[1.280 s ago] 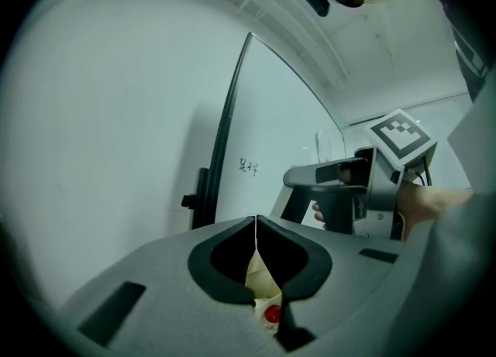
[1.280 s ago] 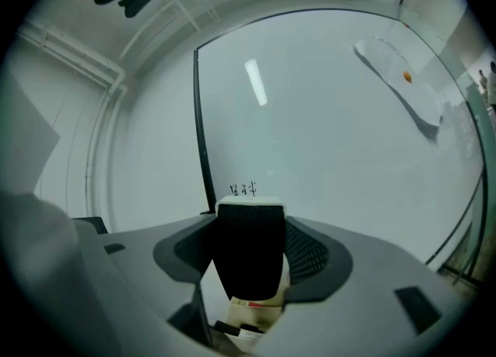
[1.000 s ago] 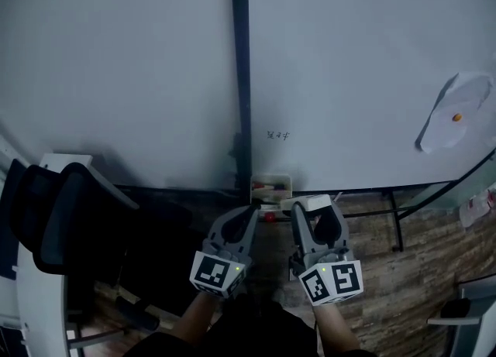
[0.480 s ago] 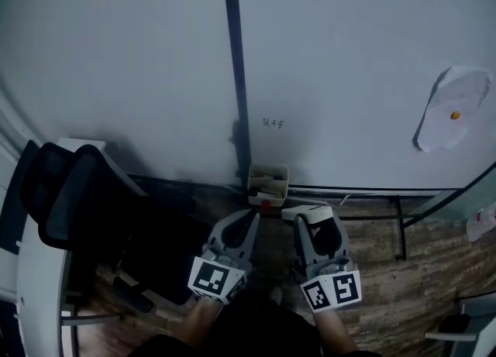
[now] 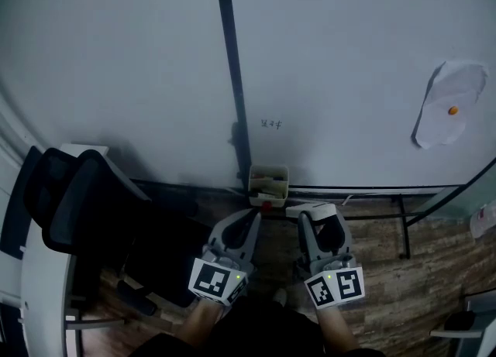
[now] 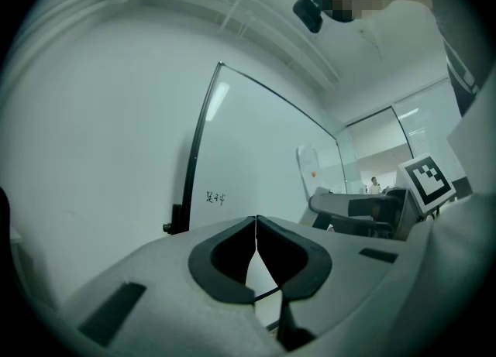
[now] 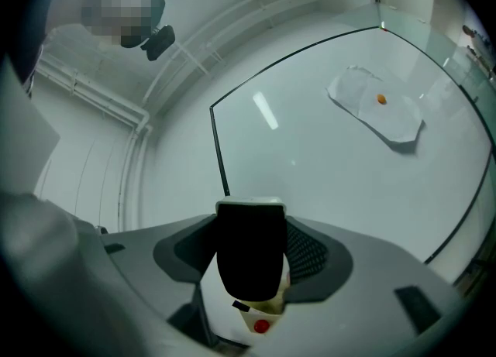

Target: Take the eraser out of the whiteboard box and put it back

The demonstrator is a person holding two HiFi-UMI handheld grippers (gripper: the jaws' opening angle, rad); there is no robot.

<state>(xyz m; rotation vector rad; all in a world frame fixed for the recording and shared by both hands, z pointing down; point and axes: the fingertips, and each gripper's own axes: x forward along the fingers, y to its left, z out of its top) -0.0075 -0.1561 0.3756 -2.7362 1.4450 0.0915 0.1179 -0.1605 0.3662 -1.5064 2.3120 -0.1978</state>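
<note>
The right gripper (image 5: pixel 319 222) is clamped on the eraser (image 7: pixel 249 255), which fills the gap between its two jaws. In the right gripper view the eraser is a blocky, round-cornered thing, its facing side black and matte, capped along the upper edge by a thin white band. From the head view it reads instead as a pale slab at the very tip of the gripper (only the light back shows from above). It is out of the whiteboard box (image 5: pixel 269 183), a small cream-coloured container fixed at the foot of the whiteboard (image 5: pixel 356 61), just beside the dark vertical frame bar (image 5: pixel 230 77). The eraser sits near the box, a little to the right of it and on the person's side, not touching it. What lies inside the box is too small to make out, apart from a red spot at its lower edge. The left gripper (image 5: pixel 250 217) hangs beside the right one with its jaws pressed together at the tips and nothing between them. A sheet of paper (image 5: pixel 446 111) is pinned to the board by an orange dot, and a black office chair (image 5: pixel 85 208) stands at the left.
</note>
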